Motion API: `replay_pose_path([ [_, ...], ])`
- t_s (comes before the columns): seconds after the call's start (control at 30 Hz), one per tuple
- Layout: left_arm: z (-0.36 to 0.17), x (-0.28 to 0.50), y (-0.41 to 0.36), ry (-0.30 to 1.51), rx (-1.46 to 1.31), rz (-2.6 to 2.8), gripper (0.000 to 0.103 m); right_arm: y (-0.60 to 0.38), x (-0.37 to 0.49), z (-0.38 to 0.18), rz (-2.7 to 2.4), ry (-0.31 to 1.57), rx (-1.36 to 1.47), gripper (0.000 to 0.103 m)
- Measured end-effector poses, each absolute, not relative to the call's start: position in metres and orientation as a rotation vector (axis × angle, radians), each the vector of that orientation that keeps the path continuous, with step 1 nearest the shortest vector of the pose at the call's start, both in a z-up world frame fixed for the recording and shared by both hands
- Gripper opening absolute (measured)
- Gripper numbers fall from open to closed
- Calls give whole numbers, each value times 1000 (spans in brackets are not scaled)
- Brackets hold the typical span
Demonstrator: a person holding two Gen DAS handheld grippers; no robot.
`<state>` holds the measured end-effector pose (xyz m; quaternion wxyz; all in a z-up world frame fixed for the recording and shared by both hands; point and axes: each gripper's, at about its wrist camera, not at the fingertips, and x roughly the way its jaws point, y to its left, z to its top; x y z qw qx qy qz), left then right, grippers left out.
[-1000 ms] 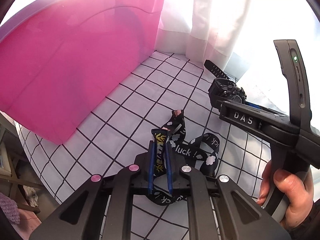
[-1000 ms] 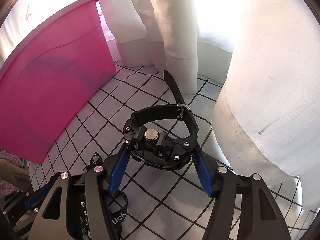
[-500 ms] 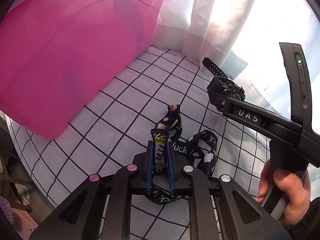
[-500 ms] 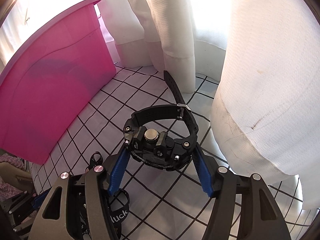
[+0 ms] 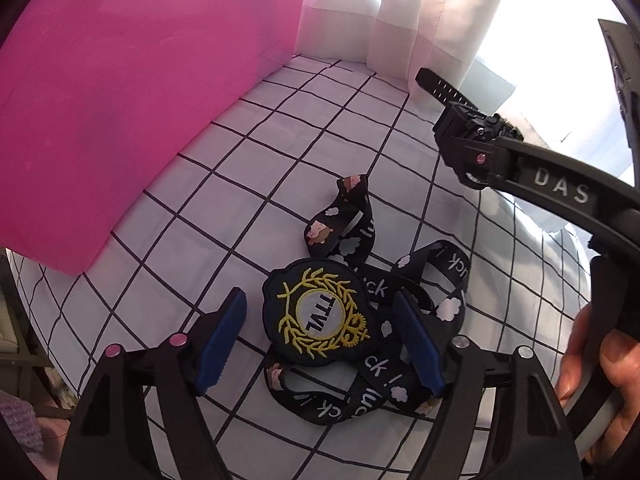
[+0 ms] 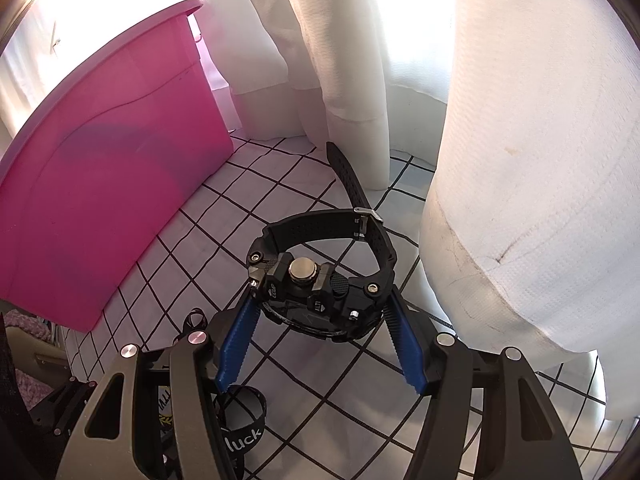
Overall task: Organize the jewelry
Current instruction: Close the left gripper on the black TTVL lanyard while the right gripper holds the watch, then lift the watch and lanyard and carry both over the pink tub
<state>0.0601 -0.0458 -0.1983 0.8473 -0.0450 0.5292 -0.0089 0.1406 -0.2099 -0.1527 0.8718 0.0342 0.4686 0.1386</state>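
Observation:
A black embroidered patch point(image 5: 318, 316) with a yellow wreath lies flat on a black printed lanyard point(image 5: 452, 276) on the checked cloth. My left gripper point(image 5: 318, 298) hangs over it with its jaws opening. The blue pads point(image 5: 222, 340) stand apart on either side of the patch and do not touch it. My right gripper point(image 6: 322, 290) is shut on a chunky black wristwatch point(image 6: 316, 276), held just above the cloth with its strap looped away from me. In the left wrist view the watch point(image 5: 480, 128) shows at the upper right. A loop of the lanyard point(image 6: 244, 432) shows below the right gripper.
A large pink plastic bin point(image 5: 120, 100) stands on the left, also the pink bin point(image 6: 100, 200) in the right wrist view. White curtains point(image 6: 540, 160) hang close behind and to the right. The white cloth with a black grid point(image 5: 280, 140) covers the surface. A hand point(image 5: 600, 368) holds the right gripper's handle.
The left gripper sank toward the cloth and its jaws went from shut on the patch to wide apart; the patch now lies flat on the lanyard. The right gripper and watch kept still.

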Motion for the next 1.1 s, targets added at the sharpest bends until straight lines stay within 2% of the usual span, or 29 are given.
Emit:
replay_pose_path([
  [0.1,-204,64,-51,1122,-49,-3,92,-210,140,-151,292,979,71,61],
  [0.17,-207,64,-57,1117,11,5,91,-209,140,-151,295,977,69,61],
  [0.23,-204,61,-55,1099,3,8,80,-209,140,-151,297,976,68,61],
  [0.3,-199,58,-58,1082,16,-14,48,-210,139,-151,296,976,68,61],
  [0.57,-176,49,-53,1023,10,-8,11,-210,135,-146,297,965,69,61],
  [1.1,-75,42,-30,866,-33,-38,8,-209,115,-102,300,896,97,61],
])
